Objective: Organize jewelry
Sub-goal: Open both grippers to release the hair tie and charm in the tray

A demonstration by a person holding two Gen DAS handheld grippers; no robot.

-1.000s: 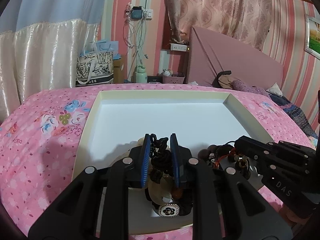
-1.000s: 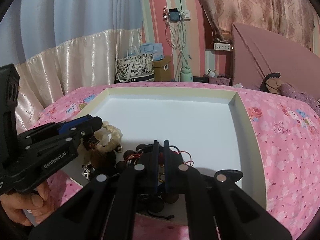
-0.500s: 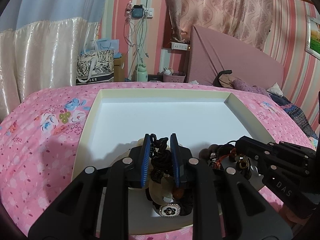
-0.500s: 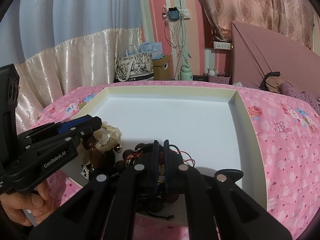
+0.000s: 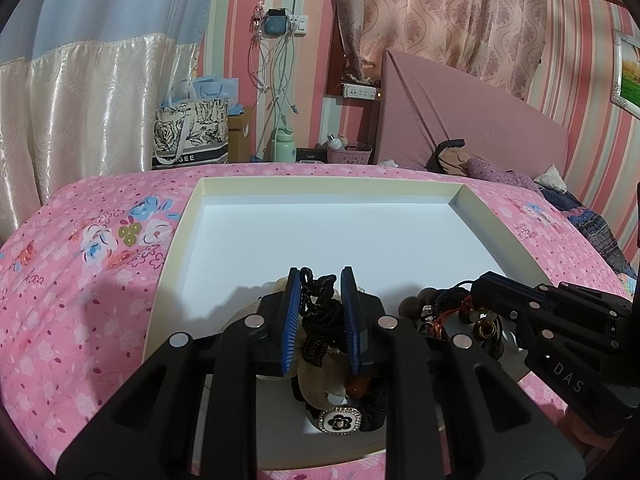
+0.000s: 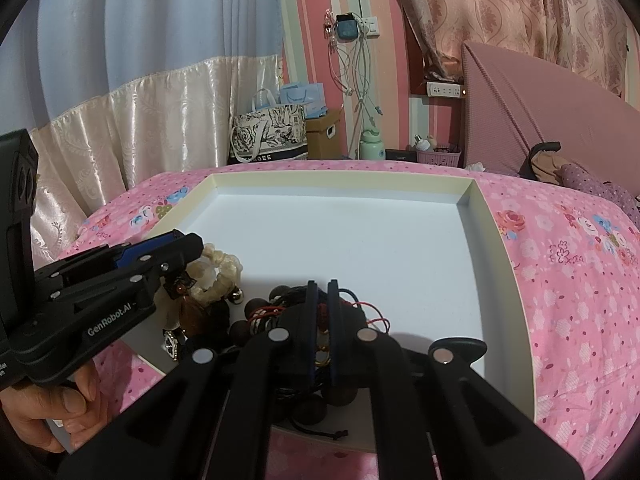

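Note:
A shallow cream tray [image 5: 192, 216] [image 6: 500, 256] lies on the pink bed. Tangled jewelry sits at its near edge. My left gripper [image 5: 320, 284] is shut on a black knotted cord [image 5: 318, 312] of a pale pendant piece [image 5: 316, 376], with a black-and-white flower charm [image 5: 339, 421] below. My right gripper [image 6: 323, 292] is shut on a red-and-black cord [image 6: 372, 316] of a dark wooden bead bracelet [image 6: 276, 294]. A cream bead bracelet [image 6: 224, 268] lies beside the left gripper [image 6: 176, 256]. The right gripper shows in the left wrist view [image 5: 480, 284].
The tray's far part is bare white. The flowered pink bedspread [image 5: 80, 280] surrounds it. A printed tote bag [image 5: 188, 136], a green bottle [image 5: 283, 147] and a pink headboard [image 5: 472, 128] stand behind the bed.

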